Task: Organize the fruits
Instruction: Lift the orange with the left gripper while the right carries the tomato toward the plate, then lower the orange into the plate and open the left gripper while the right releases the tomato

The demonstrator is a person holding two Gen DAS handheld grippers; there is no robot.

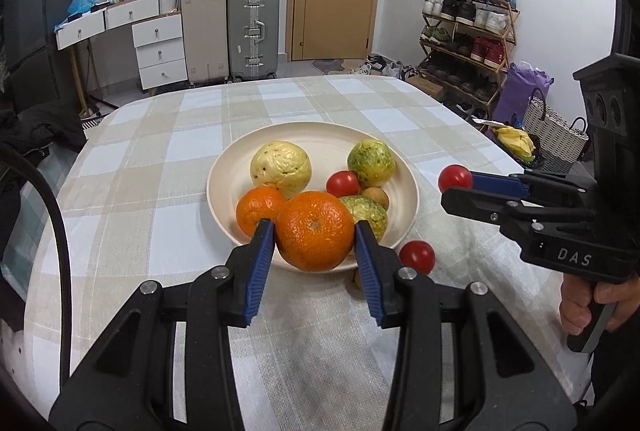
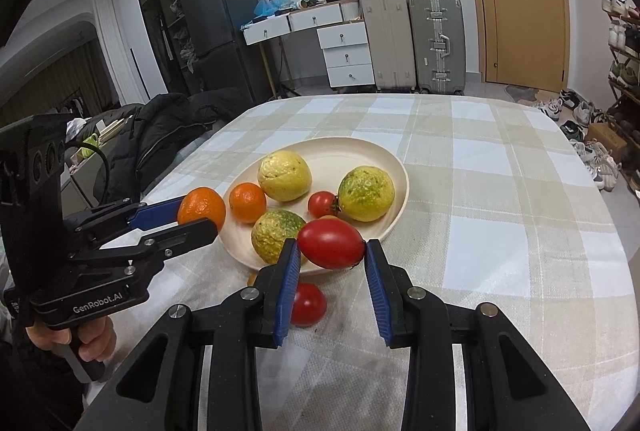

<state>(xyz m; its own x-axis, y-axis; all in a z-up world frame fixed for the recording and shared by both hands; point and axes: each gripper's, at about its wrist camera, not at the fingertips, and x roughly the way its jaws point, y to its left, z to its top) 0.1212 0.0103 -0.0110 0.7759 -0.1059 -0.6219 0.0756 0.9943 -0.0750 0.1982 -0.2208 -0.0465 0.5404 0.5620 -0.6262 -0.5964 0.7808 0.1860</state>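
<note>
You held the left gripper (image 1: 315, 231) closed on a large orange (image 1: 314, 229), both blue pads pressed to its sides, low over the near rim of the cream plate (image 1: 320, 135). The right gripper (image 2: 331, 251) was clamped on a red tomato (image 2: 331, 243), pads on its two ends, also just above the plate's near edge. Both fruits looked carried, not resting; judged: you were mid-transfer, bringing both to the plate at once.

Already on the plate: a pale yellow fruit (image 1: 281, 165), a green-yellow fruit (image 1: 371, 161) at the far right, a second mottled green-yellow fruit (image 1: 366, 211) at the near side, a smaller orange (image 1: 258, 209), a small tomato (image 1: 343, 183) and a small brown fruit (image 1: 376, 197). They crowded the near half; the far half was bare.

Still on the checked tablecloth (image 1: 160, 159): another tomato (image 1: 417, 257) just beside the near rim, and a small brownish item, mostly hidden behind the left gripper's finger, next to it. Cannot tell what that one was.

Judgement: grip across the orange's widest part suited its round shape; gripping the tomato by its ends risked squeezing a soft skin. Task appeared well along, two or so pieces outstanding. The next release called for the open far side, since dropping at the near rim might let the orange roll off or knock the mottled fruit.
</note>
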